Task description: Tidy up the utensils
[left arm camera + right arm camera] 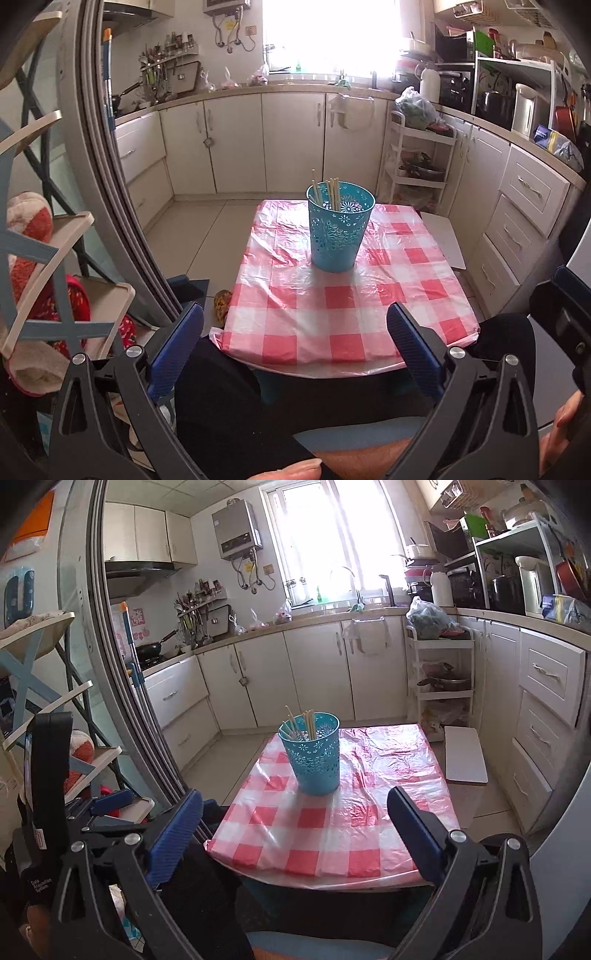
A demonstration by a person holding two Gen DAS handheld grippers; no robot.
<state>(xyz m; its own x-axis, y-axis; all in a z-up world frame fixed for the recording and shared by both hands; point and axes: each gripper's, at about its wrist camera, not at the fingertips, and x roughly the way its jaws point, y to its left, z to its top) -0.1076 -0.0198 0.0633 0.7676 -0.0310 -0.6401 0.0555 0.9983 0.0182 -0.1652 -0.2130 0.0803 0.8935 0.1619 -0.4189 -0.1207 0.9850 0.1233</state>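
A teal perforated cup (339, 226) stands upright on the far half of a small table with a red-and-white checked cloth (332, 314). Several wooden chopsticks (332, 192) stand inside it. The cup (313, 755), the chopsticks (304, 723) and the cloth (332, 834) also show in the right wrist view. My left gripper (295, 314) is open and empty, held back at the table's near edge. My right gripper (295, 805) is open and empty, also at the near edge. The left gripper's body (48, 775) shows at the left of the right wrist view.
White kitchen cabinets (236, 144) run along the back and right. A white trolley (417, 155) stands behind the table's right corner. A white board (463, 755) lies on the floor to the right. A door frame (110, 166) and a shelf rack (44, 240) are on the left.
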